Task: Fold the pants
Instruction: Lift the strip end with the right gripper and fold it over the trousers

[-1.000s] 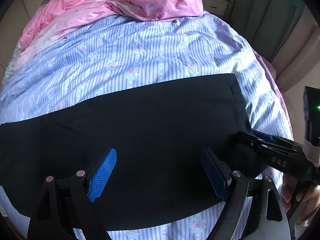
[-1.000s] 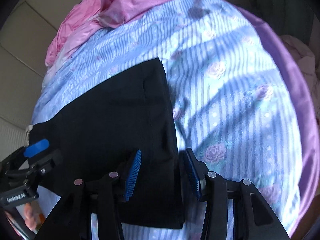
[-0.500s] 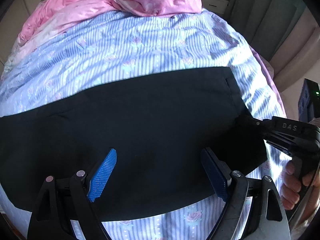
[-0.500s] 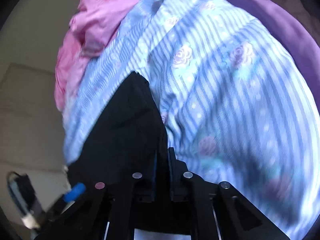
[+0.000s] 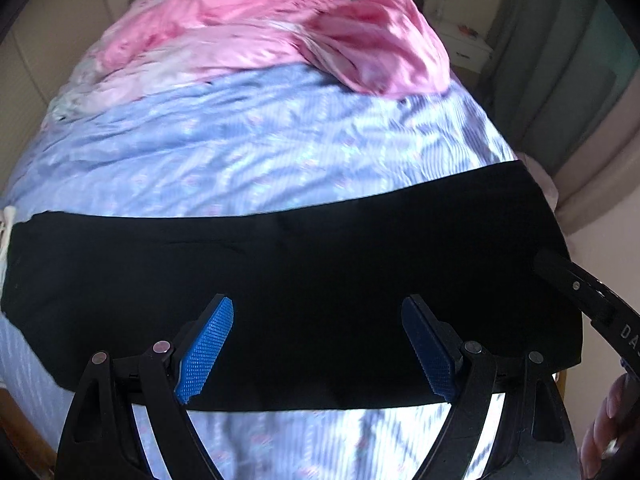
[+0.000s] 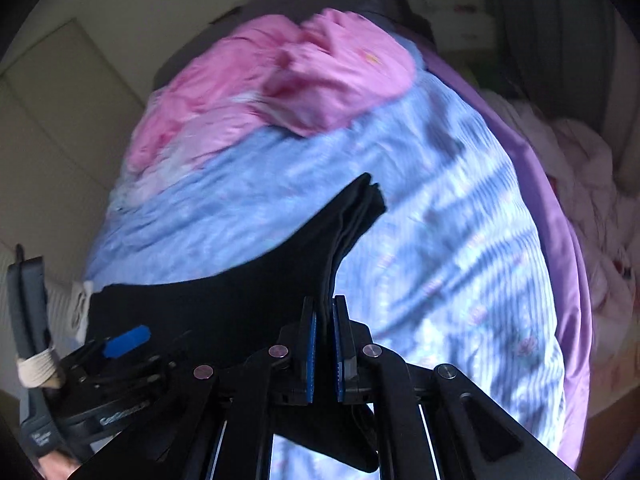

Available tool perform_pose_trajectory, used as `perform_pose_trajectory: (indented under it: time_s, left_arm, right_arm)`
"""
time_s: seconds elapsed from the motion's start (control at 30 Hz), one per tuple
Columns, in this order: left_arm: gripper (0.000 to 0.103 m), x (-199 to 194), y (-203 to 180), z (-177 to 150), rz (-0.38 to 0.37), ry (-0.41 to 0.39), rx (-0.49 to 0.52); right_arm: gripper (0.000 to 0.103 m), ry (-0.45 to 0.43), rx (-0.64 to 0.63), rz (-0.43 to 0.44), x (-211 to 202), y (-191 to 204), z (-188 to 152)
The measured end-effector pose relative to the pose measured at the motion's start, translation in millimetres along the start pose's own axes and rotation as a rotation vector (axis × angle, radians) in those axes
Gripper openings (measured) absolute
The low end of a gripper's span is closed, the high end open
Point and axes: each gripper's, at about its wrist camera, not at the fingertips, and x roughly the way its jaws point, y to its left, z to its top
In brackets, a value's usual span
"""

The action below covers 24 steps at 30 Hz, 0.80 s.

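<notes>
Black pants (image 5: 304,276): lying in a long band across the near part of the bed, over a blue striped floral sheet (image 5: 256,152).

Left gripper (image 5: 318,342): fingers spread wide above the pants, holding nothing.

Right gripper (image 6: 324,344): blue pads pressed together on the pants' end edge; only the right wrist view shows this pinch and the cloth rising in stacked layers from it. In the left view just its black arm shows at the pants' right end.

Change: a second ago the right gripper stood open astride that edge; it has since clamped and raised it.

Surroundings: crumpled pink bedding (image 5: 280,36) at the far end, a purple cover (image 6: 560,240) along the right side, curtains (image 5: 560,52) beyond.
</notes>
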Motion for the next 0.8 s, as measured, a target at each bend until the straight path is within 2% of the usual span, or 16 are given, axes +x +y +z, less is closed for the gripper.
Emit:
perform_pose_trajectory:
  time_s: [0.17, 0.43, 0.6, 0.8]
  left_arm:
    - [0.086, -46.2, 42.1, -4.3, 0.039, -0.039, -0.036]
    - [0.086, -98.4, 130.0, -17.4, 0.025, -0.064, -0.099]
    - [0.086, -113.4, 188.3, -27.9, -0.005, -0.069, -0.072]
    - [0.086, -119.4, 263.2, -29.6, -0.049, -0.043, -0.008]
  right_arm:
    - [0.008, -0.031, -0.099, 0.002, -31.8, 53.0, 1.5]
    - [0.008, -0.039, -0.207, 0.036, -59.7, 151.9, -13.4]
    - [0.008, -0.039, -0.245, 0.020, -58.9, 208.7, -23.5]
    - [0.008, -0.007, -0.255, -0.091, -26.9, 278.8, -30.5]
